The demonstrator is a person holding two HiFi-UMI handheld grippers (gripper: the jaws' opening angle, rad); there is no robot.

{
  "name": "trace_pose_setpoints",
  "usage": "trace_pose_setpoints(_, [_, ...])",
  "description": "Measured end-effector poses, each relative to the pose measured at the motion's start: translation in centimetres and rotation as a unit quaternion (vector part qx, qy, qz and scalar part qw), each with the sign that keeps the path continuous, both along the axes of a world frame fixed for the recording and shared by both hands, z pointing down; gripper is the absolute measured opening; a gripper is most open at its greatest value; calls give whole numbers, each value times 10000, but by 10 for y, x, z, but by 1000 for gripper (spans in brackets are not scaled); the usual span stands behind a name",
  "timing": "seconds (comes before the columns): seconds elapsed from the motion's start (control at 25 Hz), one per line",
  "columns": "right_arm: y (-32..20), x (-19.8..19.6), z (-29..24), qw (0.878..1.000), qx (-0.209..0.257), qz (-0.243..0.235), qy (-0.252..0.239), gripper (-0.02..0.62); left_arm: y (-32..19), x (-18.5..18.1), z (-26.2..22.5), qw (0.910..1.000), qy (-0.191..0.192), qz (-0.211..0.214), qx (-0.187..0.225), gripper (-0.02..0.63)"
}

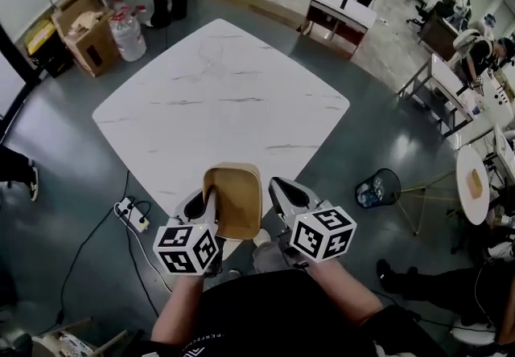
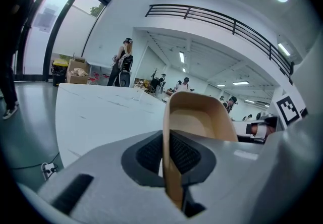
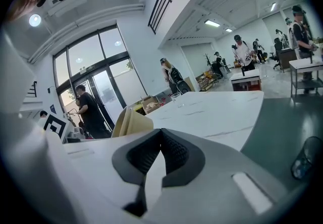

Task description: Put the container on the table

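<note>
A tan, rounded-rectangle container (image 1: 233,201) hangs in the air over the near corner of the white marble table (image 1: 225,98). My left gripper (image 1: 211,203) is shut on its left wall; in the left gripper view the thin rim (image 2: 169,167) is pinched between the black pads, with the container's open inside (image 2: 194,117) beyond. My right gripper (image 1: 282,188) is just right of the container with nothing in it, its pads meeting at the tips (image 3: 161,134). The right gripper view shows the container (image 3: 130,122) to the left and the table (image 3: 212,109) ahead.
Cardboard boxes (image 1: 84,30) and a water jug (image 1: 127,34) stand on the floor past the table's left corner. A power strip (image 1: 133,215) lies on the floor at near left, a black wire bin (image 1: 378,188) at near right. Desks (image 1: 338,14) and people fill the back.
</note>
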State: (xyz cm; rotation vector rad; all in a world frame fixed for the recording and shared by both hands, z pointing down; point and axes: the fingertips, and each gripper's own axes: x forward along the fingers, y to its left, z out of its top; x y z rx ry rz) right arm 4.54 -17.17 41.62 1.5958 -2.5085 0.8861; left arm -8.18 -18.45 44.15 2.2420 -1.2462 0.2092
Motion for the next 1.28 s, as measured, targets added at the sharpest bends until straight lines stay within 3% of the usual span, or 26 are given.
trace_pose_setpoints(0.52, [-60, 42, 8, 9996, -126, -142, -212, -3, -53, 42, 16, 9995, -166, -168, -207, 9])
trace_pose_setpoints(1.28, [-121, 81, 42, 9977, -422, -471, -228, -3, -102, 71, 67, 9946, -501, -540, -726, 11])
